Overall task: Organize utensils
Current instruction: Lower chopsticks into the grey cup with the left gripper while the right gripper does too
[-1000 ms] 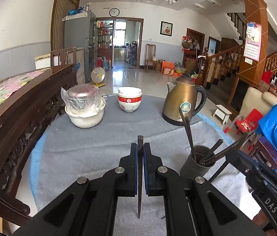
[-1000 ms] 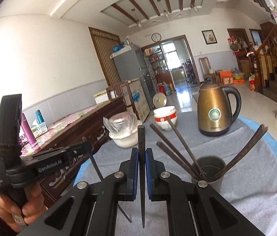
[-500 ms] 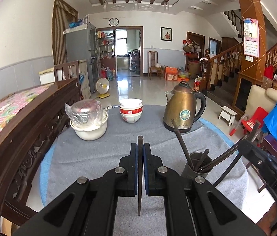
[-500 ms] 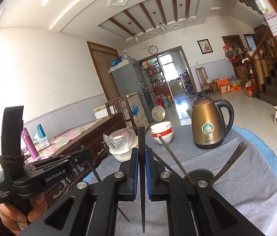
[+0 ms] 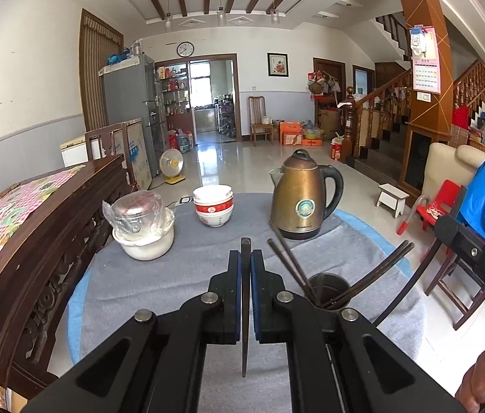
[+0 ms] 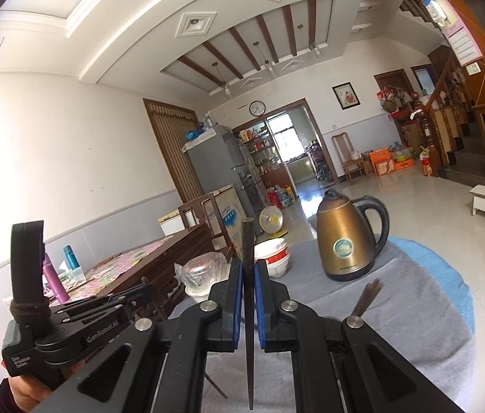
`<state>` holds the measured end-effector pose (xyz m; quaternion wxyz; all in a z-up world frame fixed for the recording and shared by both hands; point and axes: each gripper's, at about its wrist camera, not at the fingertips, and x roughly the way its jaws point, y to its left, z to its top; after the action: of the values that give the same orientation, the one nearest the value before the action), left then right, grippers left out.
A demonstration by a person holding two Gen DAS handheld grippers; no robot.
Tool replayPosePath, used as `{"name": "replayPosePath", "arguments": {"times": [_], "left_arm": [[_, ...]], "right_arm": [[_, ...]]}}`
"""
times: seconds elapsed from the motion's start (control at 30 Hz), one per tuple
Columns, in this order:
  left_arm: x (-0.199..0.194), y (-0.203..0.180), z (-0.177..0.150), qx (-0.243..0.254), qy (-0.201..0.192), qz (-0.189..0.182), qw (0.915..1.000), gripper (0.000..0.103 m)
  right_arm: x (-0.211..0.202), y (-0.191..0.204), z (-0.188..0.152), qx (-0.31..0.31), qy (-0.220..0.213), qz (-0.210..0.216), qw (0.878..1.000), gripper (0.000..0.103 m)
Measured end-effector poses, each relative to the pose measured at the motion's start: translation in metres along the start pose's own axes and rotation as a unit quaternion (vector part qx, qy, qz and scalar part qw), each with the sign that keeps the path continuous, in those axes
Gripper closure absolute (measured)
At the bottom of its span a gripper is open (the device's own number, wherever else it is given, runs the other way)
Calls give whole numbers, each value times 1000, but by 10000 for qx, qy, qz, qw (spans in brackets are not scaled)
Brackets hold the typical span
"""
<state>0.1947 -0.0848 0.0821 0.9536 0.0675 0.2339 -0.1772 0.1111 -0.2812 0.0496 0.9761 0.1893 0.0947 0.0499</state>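
My left gripper (image 5: 245, 258) is shut on a dark chopstick (image 5: 245, 309) held upright above the grey table mat. A dark holder cup (image 5: 328, 287) with several chopsticks (image 5: 373, 280) leaning out stands just right of it. My right gripper (image 6: 248, 268) is shut on another dark chopstick (image 6: 248, 309), raised high; only one chopstick tip (image 6: 368, 297) of the cup shows past its right finger. The left gripper body (image 6: 80, 327) shows at the lower left of the right wrist view, and the right gripper body (image 5: 476, 258) at the right edge of the left wrist view.
A brass kettle (image 5: 302, 203) stands at the back of the round table (image 5: 173, 275). Stacked red-and-white bowls (image 5: 213, 206) and a white pot with a bagged lid (image 5: 144, 230) sit back left. A carved wooden bench (image 5: 35, 241) runs along the left.
Both grippers have risen and tilted upward, each still holding its chopstick. The holder cup has dropped lower in both views and is nearly hidden in the right wrist view.
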Motion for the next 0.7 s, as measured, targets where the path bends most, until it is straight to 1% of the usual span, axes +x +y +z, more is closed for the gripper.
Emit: {"name": "replayPosePath", "arguments": {"times": [0.17, 0.37, 0.57, 0.7], "left_arm": [[-5, -9, 7, 63, -54, -120, 9999, 98], [-6, -17, 20, 40, -32, -473, 9989, 98], [-6, -26, 34, 29, -53, -704, 9975, 98], [-5, -27, 49, -72, -141, -841, 9963, 98]], "right_arm": [[-10, -10, 13, -14, -157, -90, 9998, 95], [-15, -20, 27, -22, -322, -207, 9993, 95], [-12, -30, 38, -45, -451, -319, 9985, 95], [-8, -36, 45, -19, -572, -432, 9974, 95]]}}
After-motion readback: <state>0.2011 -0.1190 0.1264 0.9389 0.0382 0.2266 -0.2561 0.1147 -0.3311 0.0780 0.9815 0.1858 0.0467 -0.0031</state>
